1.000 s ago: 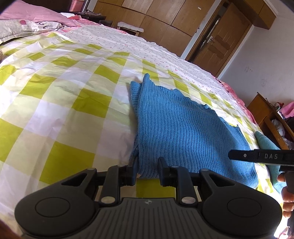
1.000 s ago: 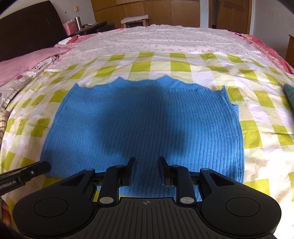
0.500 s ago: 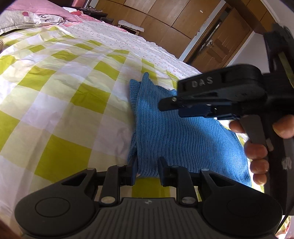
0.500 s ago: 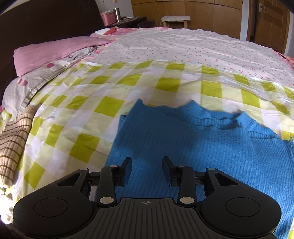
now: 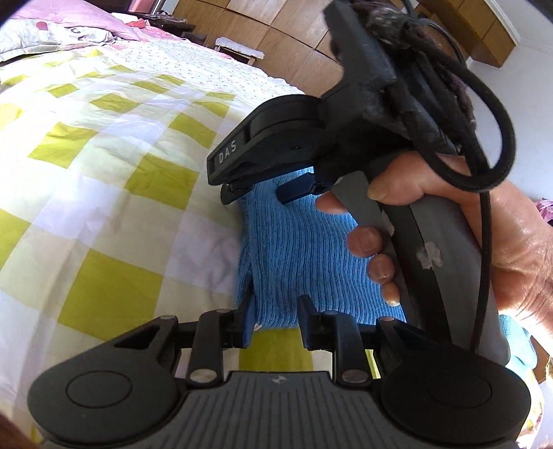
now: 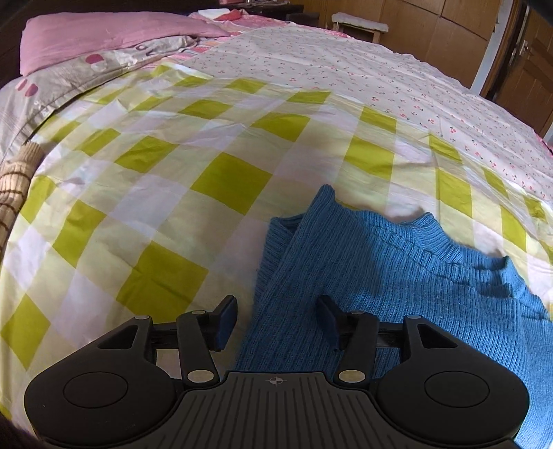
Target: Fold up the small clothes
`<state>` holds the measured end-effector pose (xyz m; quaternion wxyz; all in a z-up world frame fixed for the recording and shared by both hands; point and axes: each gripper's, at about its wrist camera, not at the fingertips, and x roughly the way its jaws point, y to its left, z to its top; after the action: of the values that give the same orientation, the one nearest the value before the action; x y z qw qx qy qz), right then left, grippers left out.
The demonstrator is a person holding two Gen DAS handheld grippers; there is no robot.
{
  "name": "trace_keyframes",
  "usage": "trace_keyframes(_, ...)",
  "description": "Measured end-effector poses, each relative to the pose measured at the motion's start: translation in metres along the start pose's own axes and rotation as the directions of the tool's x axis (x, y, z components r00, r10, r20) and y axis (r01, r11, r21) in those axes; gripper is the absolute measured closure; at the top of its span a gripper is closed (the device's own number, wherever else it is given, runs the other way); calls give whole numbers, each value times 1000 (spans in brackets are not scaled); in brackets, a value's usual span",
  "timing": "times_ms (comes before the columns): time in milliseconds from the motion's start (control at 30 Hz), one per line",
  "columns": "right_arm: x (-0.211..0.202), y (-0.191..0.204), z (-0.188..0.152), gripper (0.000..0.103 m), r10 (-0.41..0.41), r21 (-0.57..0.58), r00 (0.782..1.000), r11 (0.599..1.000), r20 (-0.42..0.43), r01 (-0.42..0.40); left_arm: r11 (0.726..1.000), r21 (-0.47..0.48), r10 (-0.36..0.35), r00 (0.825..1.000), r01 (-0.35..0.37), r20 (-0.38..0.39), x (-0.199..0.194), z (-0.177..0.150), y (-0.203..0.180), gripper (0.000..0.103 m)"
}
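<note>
Left wrist view, nearest first: the left gripper (image 5: 274,321) has its two black fingers set narrowly at the near hem of the blue ribbed knit sweater (image 5: 304,248), and the hem's corner lies between them; whether the pads truly pinch the cloth I cannot tell. Just beyond, the sweater lies folded on the yellow-green and white checked bed sheet (image 5: 103,193). Above the sweater a bare hand (image 5: 459,221) clasps the grey handle of the right gripper (image 5: 257,191), whose black body bears the letters DAS and whose tips hang over the sweater's far part. Farther back lie a pink pillow (image 5: 69,15) and wooden wardrobe doors (image 5: 276,20).

Right wrist view, nearest first: the right gripper's (image 6: 274,319) jaws have just been opening and now stand wide and released, straddling the sweater's (image 6: 380,276) folded left edge without pressing it. The ribbed collar lies beyond to the right. Past it spreads the checked sheet (image 6: 145,179), then a white cherry-print cover (image 6: 345,69), a pink pillow (image 6: 103,34) at the far left, and a brown striped knit (image 6: 13,179) at the left edge.
</note>
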<state>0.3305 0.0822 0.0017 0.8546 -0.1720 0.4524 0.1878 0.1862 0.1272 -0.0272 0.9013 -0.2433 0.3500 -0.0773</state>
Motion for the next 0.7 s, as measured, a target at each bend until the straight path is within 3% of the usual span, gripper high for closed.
trace_keyframes(200,6,9,-1,54,-55,-68,998,996,0,55,1000,26,13,1000,-13,9,-1,-3,-4,69)
trace_keyframes(300,5,8,0,67,-77,-69,997,995,5,77,1000,24,15,1000,-15,16,-1,-5,-7,67)
trace_keyframes(500,-8,-15,1,89,-9,-2,1000,1000,12,9,999,35,17,999,-18,36,-2,-9,-10,61)
trace_keyframes(700,-25,-31,1,92,51,56,998,997,41,-53,997,66,25,997,-30,67,-5,-15,-14,55)
